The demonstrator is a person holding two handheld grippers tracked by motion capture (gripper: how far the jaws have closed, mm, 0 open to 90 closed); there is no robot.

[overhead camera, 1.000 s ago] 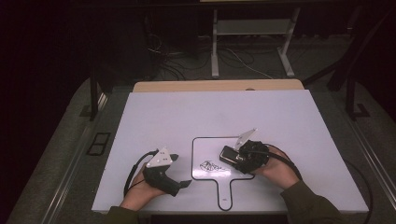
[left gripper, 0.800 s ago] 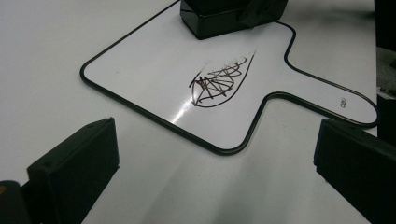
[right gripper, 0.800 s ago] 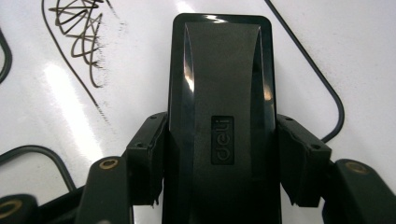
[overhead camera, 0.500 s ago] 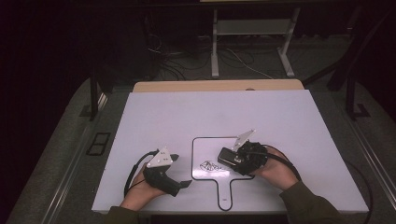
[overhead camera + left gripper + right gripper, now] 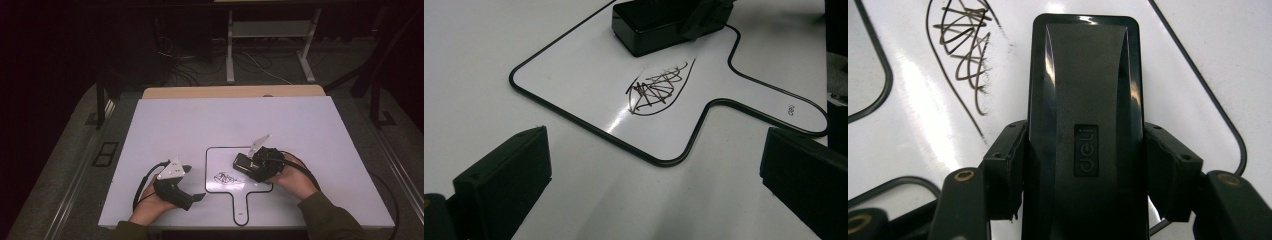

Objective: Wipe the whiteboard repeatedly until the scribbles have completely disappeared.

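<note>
Table (image 5: 200, 125), white and wide, carries everything here. At about 8 o'clock on it in the high view, the person's left hand (image 5: 150, 202) holds the left gripper (image 5: 192, 182), its grey three-cornered plate on top and a cable looping behind. Its jaws are spread wide with nothing between them; in the left gripper view they stand far apart at 7 and 4 o'clock, above bare table.

Just right of it, around 6 o'clock on the table, lies a small paddle-shaped whiteboard (image 5: 225, 162) with a black rim and its short handle toward the person. A dark scribble (image 5: 226, 177) sits near the board's middle, clear in the left gripper view (image 5: 656, 90).

At the board's 3 o'clock edge, the right gripper (image 5: 250, 167), held by the right hand (image 5: 295, 177), is clamped on a black eraser (image 5: 244, 164). In the right gripper view the jaws press both long sides of the eraser (image 5: 1083, 115), which rests on the board, with the scribble (image 5: 965, 45) at 11 o'clock from it and just beside it.
</note>
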